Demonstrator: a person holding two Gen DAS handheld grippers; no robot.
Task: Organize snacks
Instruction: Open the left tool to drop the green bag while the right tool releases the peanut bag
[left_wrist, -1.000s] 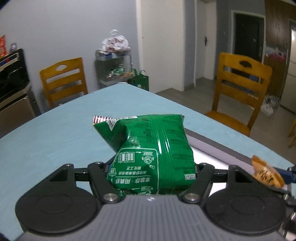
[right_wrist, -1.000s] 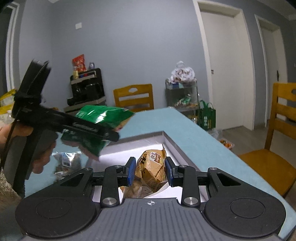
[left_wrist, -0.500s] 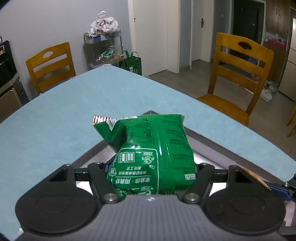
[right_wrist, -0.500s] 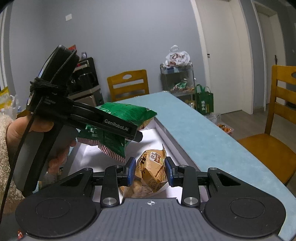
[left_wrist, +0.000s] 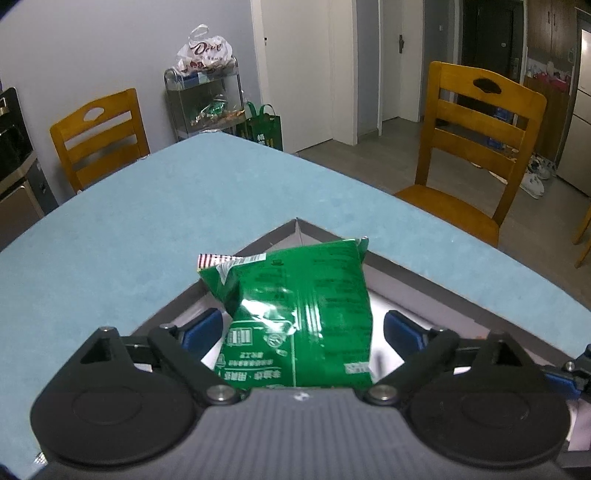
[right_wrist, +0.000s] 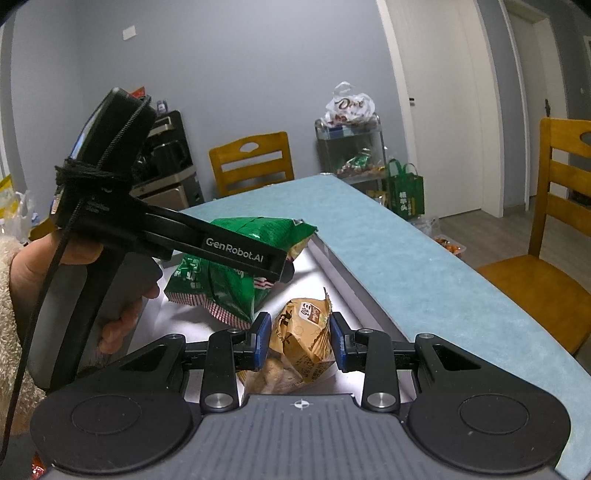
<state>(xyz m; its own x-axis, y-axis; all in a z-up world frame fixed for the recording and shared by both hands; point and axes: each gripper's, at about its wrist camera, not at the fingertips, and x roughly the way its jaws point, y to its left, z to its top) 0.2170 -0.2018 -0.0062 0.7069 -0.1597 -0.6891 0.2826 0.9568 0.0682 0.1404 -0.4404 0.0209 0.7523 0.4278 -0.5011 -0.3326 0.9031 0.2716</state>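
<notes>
Left gripper (left_wrist: 303, 326): jaws are opening right now, blue pads (left_wrist: 201, 326) standing clear on both sides of the bag, so it's let go
Green snack bag (left_wrist: 303, 314): just one, sitting between the left gripper's spread fingers, sticking out past the tips over the box
Right gripper (right_wrist: 298, 341): clamped tight on the tan packet, pads pressing both its sides
Tan snack packet (right_wrist: 303, 339): one, crumpled, right between the right fingers, low over the white floor of the box
Box (left_wrist: 424, 284): one, grey rim, white inside, under and ahead of both grippers
Table (left_wrist: 147, 236): teal top, spreads out beyond the left gripper's tips
Chairs: two wooden ones, one (left_wrist: 99, 136) far off ahead-left, one (left_wrist: 476, 144) ahead-right
Person's hand (right_wrist: 110, 280): one, wrapped round the left gripper's handle, fuzzy sleeve (right_wrist: 9, 317) behind it
</notes>
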